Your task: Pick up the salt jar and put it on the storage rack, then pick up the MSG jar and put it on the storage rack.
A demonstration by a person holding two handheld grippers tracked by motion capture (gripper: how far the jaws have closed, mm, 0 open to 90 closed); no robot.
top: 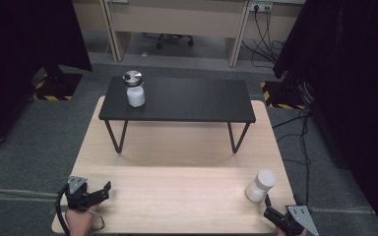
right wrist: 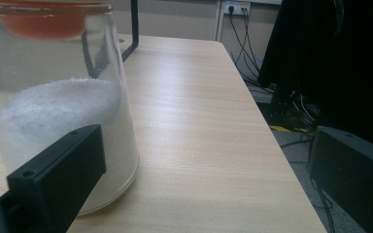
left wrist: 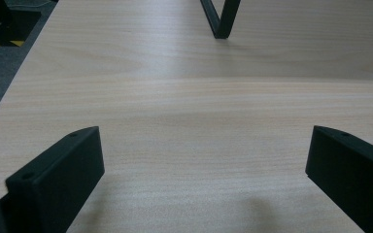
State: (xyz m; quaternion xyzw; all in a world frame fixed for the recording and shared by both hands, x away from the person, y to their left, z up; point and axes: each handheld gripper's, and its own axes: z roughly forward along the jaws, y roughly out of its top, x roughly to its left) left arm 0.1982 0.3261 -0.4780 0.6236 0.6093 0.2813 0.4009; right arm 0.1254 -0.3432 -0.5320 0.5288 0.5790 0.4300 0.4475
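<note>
Right gripper (top: 267,200) spread, just beside jar (top: 261,186) at the table's (top: 177,162) near right edge; approach step, judged. Next: shift left to straddle jar, then close. Left gripper (top: 106,189) spread, empty, idle.

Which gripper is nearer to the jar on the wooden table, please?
Right. The right gripper sits just beside the jar; the left gripper is across the table.

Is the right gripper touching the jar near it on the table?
Cannot tell. In the right gripper view one jaw overlaps the jar with no visible gap or clear contact; the high view shows the right gripper just below it, too small to judge.
</note>
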